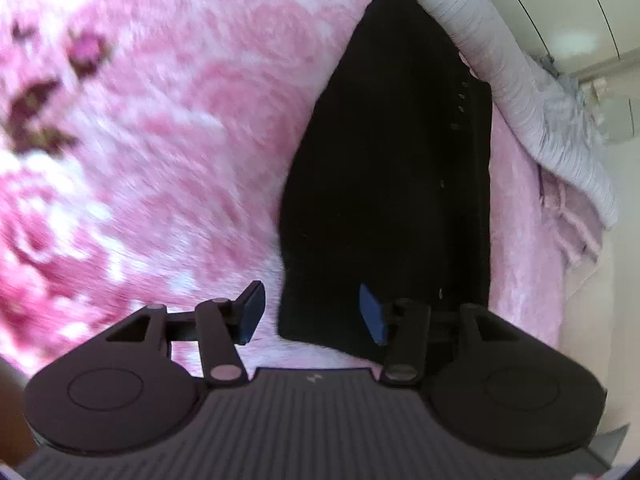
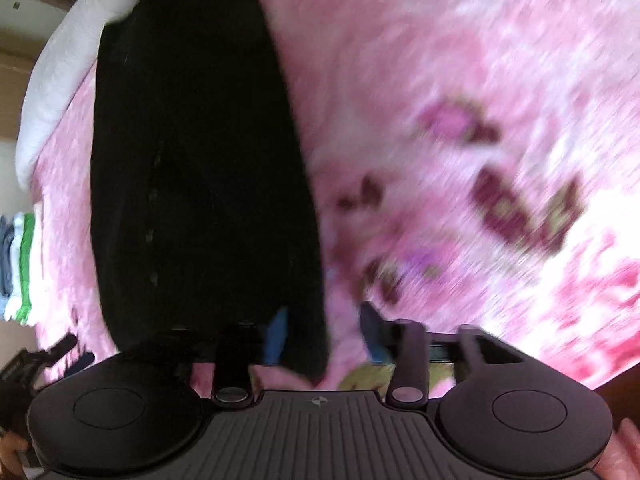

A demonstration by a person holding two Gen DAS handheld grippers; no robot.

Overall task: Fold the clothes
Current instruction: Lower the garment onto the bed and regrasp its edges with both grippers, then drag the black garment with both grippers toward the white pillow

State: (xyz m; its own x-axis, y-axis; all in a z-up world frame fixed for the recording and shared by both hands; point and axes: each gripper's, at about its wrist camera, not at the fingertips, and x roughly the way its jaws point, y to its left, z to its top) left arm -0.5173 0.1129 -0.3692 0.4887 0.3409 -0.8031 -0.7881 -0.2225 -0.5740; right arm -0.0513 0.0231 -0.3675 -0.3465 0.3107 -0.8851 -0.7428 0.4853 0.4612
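Observation:
A black garment (image 1: 392,184) lies folded into a long narrow strip on a pink flowered blanket (image 1: 180,140). Its far end reaches a pale ribbed cover. My left gripper (image 1: 312,314) stands open over the strip's near end. The cloth's near left corner lies between the blue pads (image 1: 372,314), which do not press on it. In the right wrist view the same black garment (image 2: 200,160) runs away from me. My right gripper (image 2: 324,336) is open astride its near right corner, with the pads (image 2: 276,336) apart from the cloth.
A pale ribbed cover (image 1: 520,96) is bunched along the blanket's far edge, with floor tiles (image 1: 560,8) beyond. A white cover (image 2: 60,60) and a stack of folded clothes (image 2: 20,268) sit left of the garment. The pink blanket (image 2: 480,80) spreads wide to the right.

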